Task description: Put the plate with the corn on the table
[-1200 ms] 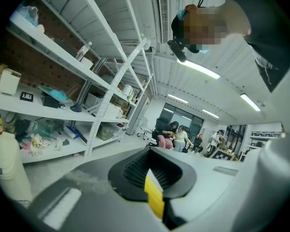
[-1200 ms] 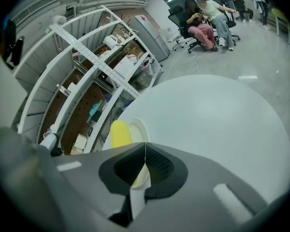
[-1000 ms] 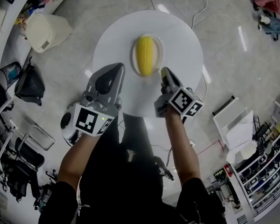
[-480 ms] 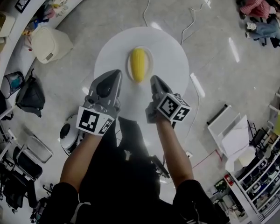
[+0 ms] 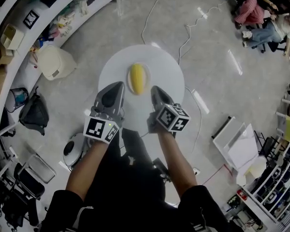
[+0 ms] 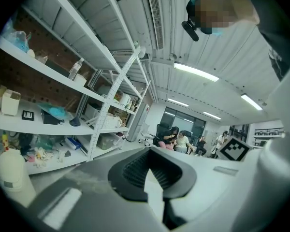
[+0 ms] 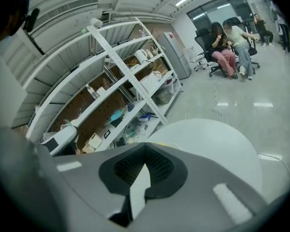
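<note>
nearby, bin [image 5: 55, 63] and shelves [image 6: 48, 127] by table [image 5: 168, 77]

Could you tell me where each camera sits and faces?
Head view: head-mounted, steeply down at table, plate and corn; both forearms show.
Left gripper view: on the left gripper, tilted up toward shelves and ceiling; its shut jaws show.
Right gripper view: on the right gripper, facing shelves and table; shut jaws show.
Shared: both gripper views see the shelves.

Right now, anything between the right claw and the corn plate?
Nothing. In the head view, only a thin strip of bare white table separates the shut right claw from the plate holding the corn.
</note>
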The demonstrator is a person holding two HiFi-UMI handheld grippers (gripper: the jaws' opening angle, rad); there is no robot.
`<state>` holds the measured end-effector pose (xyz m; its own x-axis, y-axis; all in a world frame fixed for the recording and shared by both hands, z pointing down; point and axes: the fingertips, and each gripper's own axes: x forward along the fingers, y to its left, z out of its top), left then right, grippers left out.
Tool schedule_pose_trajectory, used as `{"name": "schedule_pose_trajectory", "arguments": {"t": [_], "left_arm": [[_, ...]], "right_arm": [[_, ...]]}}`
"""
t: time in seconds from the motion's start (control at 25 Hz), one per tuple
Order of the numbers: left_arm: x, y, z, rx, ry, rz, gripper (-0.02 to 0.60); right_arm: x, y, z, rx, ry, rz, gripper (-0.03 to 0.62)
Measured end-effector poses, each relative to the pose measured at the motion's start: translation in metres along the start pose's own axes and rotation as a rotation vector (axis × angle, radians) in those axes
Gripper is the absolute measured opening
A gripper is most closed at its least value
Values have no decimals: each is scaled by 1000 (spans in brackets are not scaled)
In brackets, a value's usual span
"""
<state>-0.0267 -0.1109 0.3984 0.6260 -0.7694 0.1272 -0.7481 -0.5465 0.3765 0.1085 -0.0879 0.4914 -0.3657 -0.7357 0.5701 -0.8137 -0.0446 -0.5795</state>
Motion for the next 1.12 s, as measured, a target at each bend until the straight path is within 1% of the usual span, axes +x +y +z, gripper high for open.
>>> {"name": "schedule_pose_trajectory", "arguments": {"t": [0.24,0.52,0.76,1.12], "left_arm": [[-10,-21,28,10,-34,-2,0],[-28,-38,57,50,-66,-4,0],[-40,-44,74,53,-92,-5,0],[-50,-65,90,61,-129,-18,0]], "right_arm": [[-32,32,28,-60,-86,32,9],[-67,65,46,-129,-163,52,9],[-92,82,54,-175,-229,59,9],[-121,103,54,-216,-285,92,9]]}}
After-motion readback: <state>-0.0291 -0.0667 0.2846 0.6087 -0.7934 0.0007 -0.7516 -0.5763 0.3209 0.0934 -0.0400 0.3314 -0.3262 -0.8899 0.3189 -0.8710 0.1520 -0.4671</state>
